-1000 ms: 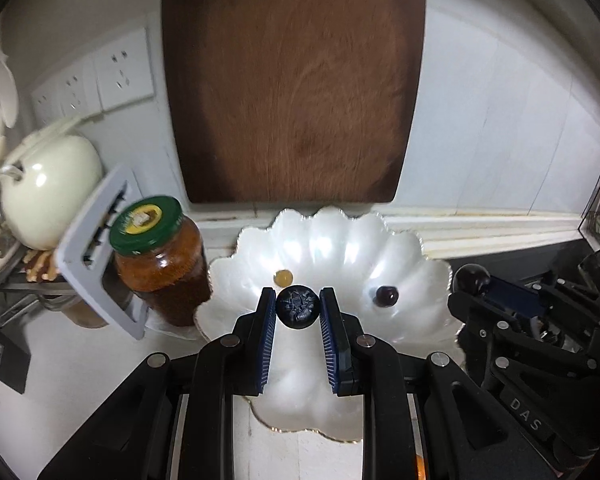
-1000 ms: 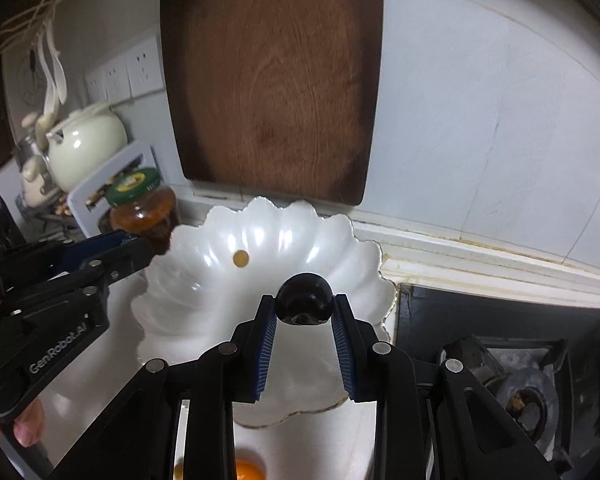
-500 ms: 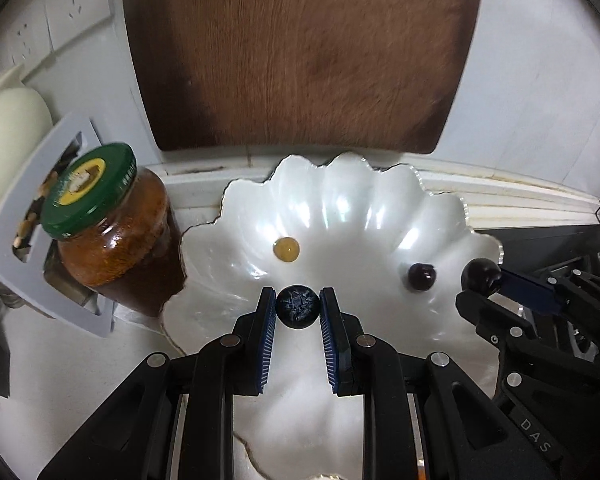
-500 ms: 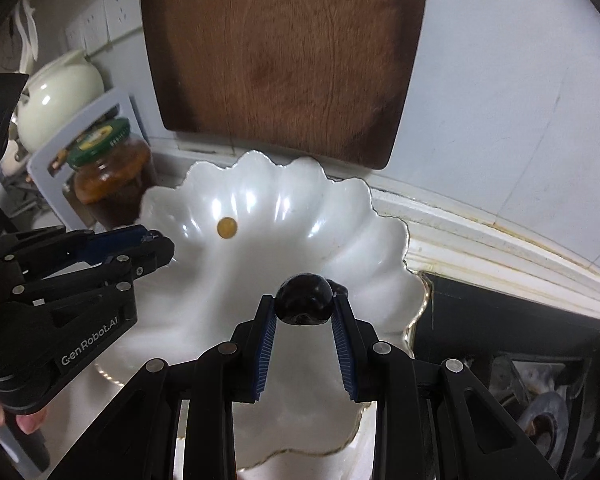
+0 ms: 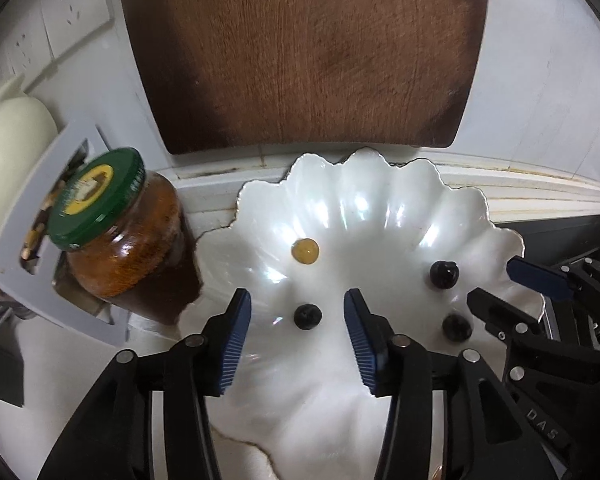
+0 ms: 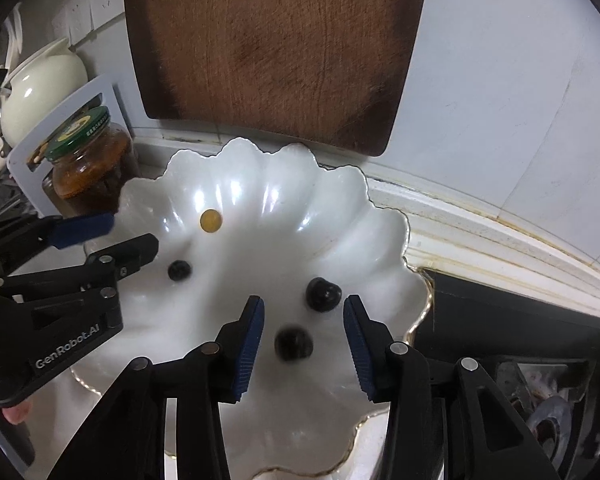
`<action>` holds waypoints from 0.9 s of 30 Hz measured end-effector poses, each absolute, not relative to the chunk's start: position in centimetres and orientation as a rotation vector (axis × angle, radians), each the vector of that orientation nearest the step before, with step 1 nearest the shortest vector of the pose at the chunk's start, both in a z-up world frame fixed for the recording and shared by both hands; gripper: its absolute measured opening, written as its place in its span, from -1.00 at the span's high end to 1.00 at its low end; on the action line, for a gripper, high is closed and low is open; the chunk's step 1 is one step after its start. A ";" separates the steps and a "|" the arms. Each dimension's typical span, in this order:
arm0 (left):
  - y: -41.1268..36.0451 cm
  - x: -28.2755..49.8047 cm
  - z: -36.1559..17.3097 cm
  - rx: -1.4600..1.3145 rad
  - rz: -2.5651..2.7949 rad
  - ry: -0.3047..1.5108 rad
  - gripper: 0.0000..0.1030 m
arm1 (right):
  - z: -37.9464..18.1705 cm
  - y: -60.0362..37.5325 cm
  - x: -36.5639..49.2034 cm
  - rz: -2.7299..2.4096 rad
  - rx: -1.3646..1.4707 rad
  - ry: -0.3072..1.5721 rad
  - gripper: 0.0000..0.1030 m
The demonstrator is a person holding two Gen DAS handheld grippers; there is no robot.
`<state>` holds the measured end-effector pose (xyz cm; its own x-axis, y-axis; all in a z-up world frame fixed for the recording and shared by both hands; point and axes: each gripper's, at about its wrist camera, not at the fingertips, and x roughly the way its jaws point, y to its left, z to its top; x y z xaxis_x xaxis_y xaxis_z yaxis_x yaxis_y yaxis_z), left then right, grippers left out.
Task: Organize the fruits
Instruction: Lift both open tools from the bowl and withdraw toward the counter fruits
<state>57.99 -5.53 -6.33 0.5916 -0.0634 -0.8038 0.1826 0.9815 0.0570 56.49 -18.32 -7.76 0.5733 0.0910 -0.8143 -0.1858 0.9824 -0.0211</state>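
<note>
Jaws of both grippers stood apart, just opened, nothing pressed between pads. Left gripper [image 5: 298, 332] straddled released blueberry [image 5: 307, 316], lower centre of frame, resting on scalloped white dish [image 5: 380, 208]. Right gripper [image 6: 304, 332] straddled dark cherry [image 6: 293, 343], blurred, probably rolling; second cherry [image 6: 323, 294] just above it, yellow berry [image 6: 211, 221] upper left. Likely best practice: lift each gripper straight up off dish, avoid nudging loose fruit toward rim, let cherry settle before withdrawing.
</note>
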 end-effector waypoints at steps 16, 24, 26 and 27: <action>-3.4 50.3 -0.7 0.156 -0.112 0.747 -0.18 | -2.9 -19.5 50.0 0.138 -0.090 0.796 0.17; -3.5 45.8 2.2 0.135 -0.130 0.675 -0.24 | 0.0 -19.5 45.8 0.153 -0.081 0.709 0.17; -3.3 44.9 2.8 0.125 -0.128 0.659 -0.25 | 0.5 -19.7 44.7 0.160 -0.074 0.695 0.17; -3.2 44.3 3.1 0.119 -0.128 0.649 -0.25 | 0.7 -19.7 44.2 0.159 -0.072 0.688 0.17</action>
